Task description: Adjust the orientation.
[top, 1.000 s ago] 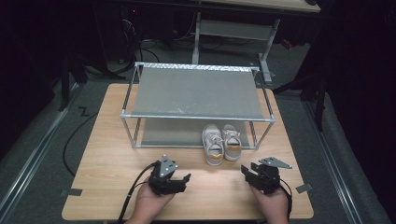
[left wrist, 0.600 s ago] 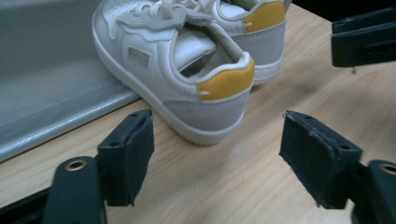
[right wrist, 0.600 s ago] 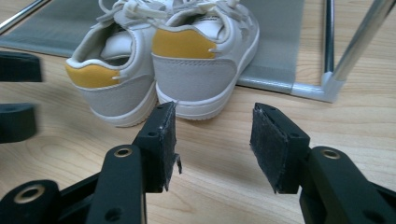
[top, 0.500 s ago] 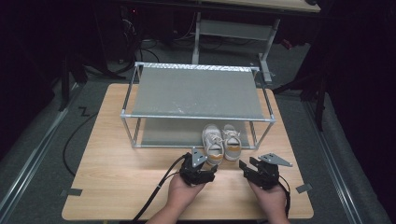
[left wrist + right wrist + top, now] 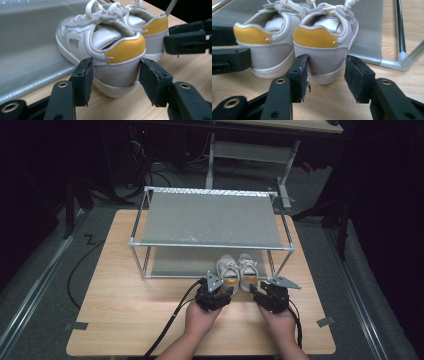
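While the pair of small white sneakers with yellow heel patches [image 5: 239, 271] stands on the wooden table [image 5: 125, 310] at the grey fabric rack's [image 5: 210, 217] front edge, each heel lies between part-open jaws, the left hand-held gripper [image 5: 113, 75] having just been closing, the right hand-held gripper [image 5: 325, 75] likewise, neither yet visibly clamping.

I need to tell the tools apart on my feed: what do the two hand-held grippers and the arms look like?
Both are black. The left hand-held gripper and the right hand-held gripper each carry a grey three-cornered plate on top and trail a black cable. Each has two flat black jaws with rough pads and brass-ringed holes. The forearms show no sleeves.
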`<state>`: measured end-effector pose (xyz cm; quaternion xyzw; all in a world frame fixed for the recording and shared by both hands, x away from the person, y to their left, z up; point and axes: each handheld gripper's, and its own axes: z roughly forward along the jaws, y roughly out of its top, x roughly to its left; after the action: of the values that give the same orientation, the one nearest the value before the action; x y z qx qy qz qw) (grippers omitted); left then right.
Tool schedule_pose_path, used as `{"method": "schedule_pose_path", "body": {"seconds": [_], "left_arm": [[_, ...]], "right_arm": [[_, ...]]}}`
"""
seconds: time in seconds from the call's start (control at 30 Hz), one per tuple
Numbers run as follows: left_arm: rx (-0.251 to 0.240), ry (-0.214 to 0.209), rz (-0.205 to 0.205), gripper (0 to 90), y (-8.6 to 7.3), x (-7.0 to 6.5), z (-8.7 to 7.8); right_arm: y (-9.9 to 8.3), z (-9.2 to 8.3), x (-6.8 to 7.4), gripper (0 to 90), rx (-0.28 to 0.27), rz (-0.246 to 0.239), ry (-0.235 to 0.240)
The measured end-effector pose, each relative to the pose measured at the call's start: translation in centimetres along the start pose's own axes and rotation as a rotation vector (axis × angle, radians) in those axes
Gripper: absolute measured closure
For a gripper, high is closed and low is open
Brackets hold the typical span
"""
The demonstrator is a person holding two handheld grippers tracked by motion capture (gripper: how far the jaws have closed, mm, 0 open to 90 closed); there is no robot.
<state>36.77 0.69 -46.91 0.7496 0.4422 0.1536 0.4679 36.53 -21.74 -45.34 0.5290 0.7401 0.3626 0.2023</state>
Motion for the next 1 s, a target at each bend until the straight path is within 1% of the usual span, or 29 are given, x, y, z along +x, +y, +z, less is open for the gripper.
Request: {"method": "schedule_pose_path", "body": {"seconds": [0.03,0.07,0.1,0.17,0.23,0.27,0.3,0.37,0.47,0.5,0.57,0.6,0.73,0.77,0.83,0.9,0.97,1.0], "left_arm": [[-0.009,0.004,-0.004,46.3,0.2,0.1,0.0],[-0.003,0.007,-0.005,47.0,0.4,0.1,0.1],[0.009,0.017,0.003,47.4,0.5,0.2,0.2],[0.009,0.02,0.012,47.8,0.6,0.2,0.4],[0.015,0.028,0.019,48.0,0.7,0.3,0.7],[0.015,0.03,0.016,48.3,0.8,0.4,0.8],[0.019,0.038,0.02,48.6,0.9,0.5,0.9],[0.02,0.057,0.027,50.9,1.1,0.8,1.2],[0.026,0.082,0.018,55.3,1.3,1.6,1.8],[0.027,0.087,0.014,55.8,1.5,1.8,2.0],[0.031,0.091,0.012,56.7,1.7,2.1,2.4],[0.027,0.092,0.012,56.7,1.8,2.1,2.7],[0.02,0.091,0.001,56.7,2.0,2.2,3.4],[0.022,0.092,0.006,56.7,2.0,2.1,3.6],[0.023,0.097,0.003,56.8,2.2,2.0,4.0],[0.013,0.095,-0.02,57.5,2.4,2.1,4.4],[0.011,0.099,-0.031,57.7,2.5,2.3,5.0],[0.02,0.104,-0.024,58.1,2.7,2.3,5.4]], "right_arm": [[0.0,0.0,0.0,54.8,-0.006,0.001,0.004],[0.1,0.1,0.0,55.5,-0.01,0.003,0.013],[0.1,0.1,0.1,56.1,-0.009,0.012,0.016],[0.2,0.3,0.2,56.4,-0.007,0.006,0.017],[0.2,0.5,0.4,56.7,-0.008,0.015,0.022],[0.3,0.7,0.4,56.6,-0.011,0.011,0.024],[0.3,0.8,0.5,56.7,-0.013,0.005,0.025],[0.6,1.2,0.7,56.7,-0.009,0.012,0.025],[1.1,1.8,1.0,55.9,-0.008,0.003,0.029],[1.3,2.0,1.2,55.6,-0.008,0.004,0.031],[1.5,2.3,1.4,55.6,-0.025,-0.008,0.021],[1.6,2.4,1.5,55.6,-0.02,-0.001,0.015],[1.8,3.0,0.9,55.6,-0.025,0.013,0.009],[1.9,3.1,0.7,55.8,-0.028,0.01,0.005],[2.0,3.4,0.5,56.1,-0.029,0.018,-0.002],[2.2,3.6,0.2,56.5,-0.027,0.013,-0.016],[2.5,4.1,-0.1,56.5,-0.025,0.004,-0.026],[2.6,4.3,-0.2,57.0,-0.029,0.016,-0.032]]}}
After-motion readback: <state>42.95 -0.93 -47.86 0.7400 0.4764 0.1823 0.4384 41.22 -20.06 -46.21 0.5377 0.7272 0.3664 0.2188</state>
